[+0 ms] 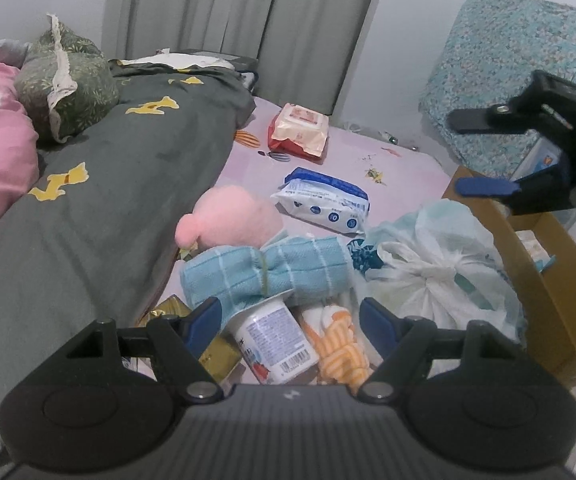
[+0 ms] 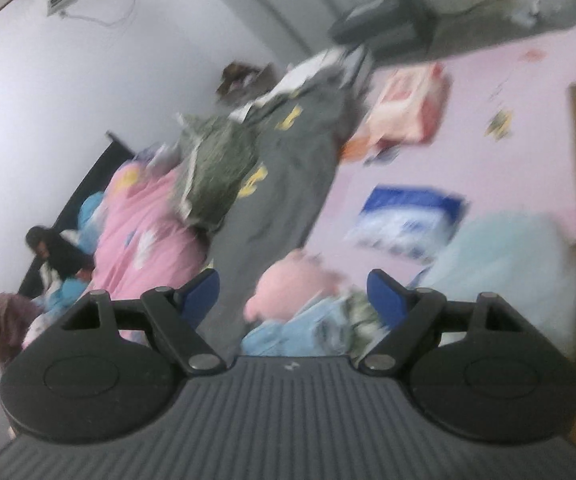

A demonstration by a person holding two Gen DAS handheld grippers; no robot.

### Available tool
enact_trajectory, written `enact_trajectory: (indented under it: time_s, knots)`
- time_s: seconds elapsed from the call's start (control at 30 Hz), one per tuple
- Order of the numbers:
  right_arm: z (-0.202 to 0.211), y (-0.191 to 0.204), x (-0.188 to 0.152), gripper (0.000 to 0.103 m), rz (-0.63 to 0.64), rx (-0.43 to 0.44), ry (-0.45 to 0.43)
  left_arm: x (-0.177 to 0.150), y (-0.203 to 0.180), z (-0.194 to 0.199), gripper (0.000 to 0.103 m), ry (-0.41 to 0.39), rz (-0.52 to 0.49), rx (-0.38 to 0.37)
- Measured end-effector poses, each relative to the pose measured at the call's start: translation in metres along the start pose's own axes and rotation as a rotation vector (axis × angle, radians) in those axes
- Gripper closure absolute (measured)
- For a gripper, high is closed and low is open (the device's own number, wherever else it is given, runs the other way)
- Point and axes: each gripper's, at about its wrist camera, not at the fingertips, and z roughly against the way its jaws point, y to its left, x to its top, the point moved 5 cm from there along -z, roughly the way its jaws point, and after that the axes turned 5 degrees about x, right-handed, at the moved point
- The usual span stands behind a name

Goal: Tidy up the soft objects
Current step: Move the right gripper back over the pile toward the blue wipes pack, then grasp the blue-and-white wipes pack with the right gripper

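**Both grippers open above cluttered bed**

A pink-sheeted bed (image 1: 399, 168) holds a grey blanket (image 1: 100, 200). Beside the blanket lie a pink plush (image 1: 236, 216), then a rolled blue towel (image 1: 264, 272). The left gripper (image 1: 291, 316) hovers released over the towel; the right gripper (image 1: 483, 154) is also unclenched, empty.

Both wrist views look down close over the bed, sharing the pink plush (image 1: 232, 216) (image 2: 288, 284); right view tilted, blurred.
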Motion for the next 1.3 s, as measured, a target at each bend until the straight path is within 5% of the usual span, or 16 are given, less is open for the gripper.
enact_trajectory:
  time_s: [0.2, 0.4, 0.53, 0.87, 1.07, 1.3]
  knots:
    - [-0.03, 0.0, -0.007, 0.022, -0.006, -0.018, 0.055, 0.012, -0.002, -0.007, 0.026, -0.013, -0.006, -0.012]
    - [-0.044, -0.012, 0.023, 0.022, 0.021, -0.055, 0.075, 0.053, -0.018, -0.033, 0.028, -0.024, -0.015, -0.075]
    - [-0.064, -0.032, 0.059, 0.022, -0.006, -0.082, 0.101, 0.081, -0.028, -0.076, 0.04, 0.058, 0.049, -0.133]
    - [-0.149, -0.14, 0.124, 0.022, -0.176, -0.203, 0.246, 0.106, -0.056, -0.174, 0.069, 0.207, 0.075, -0.085]
    - [-0.183, -0.188, 0.123, 0.022, -0.279, -0.213, 0.321, 0.108, -0.067, -0.208, 0.073, 0.239, 0.069, -0.059]
    - [-0.196, -0.19, 0.106, 0.022, -0.304, -0.15, 0.42, 0.099, -0.067, -0.225, 0.074, 0.282, 0.079, -0.05]
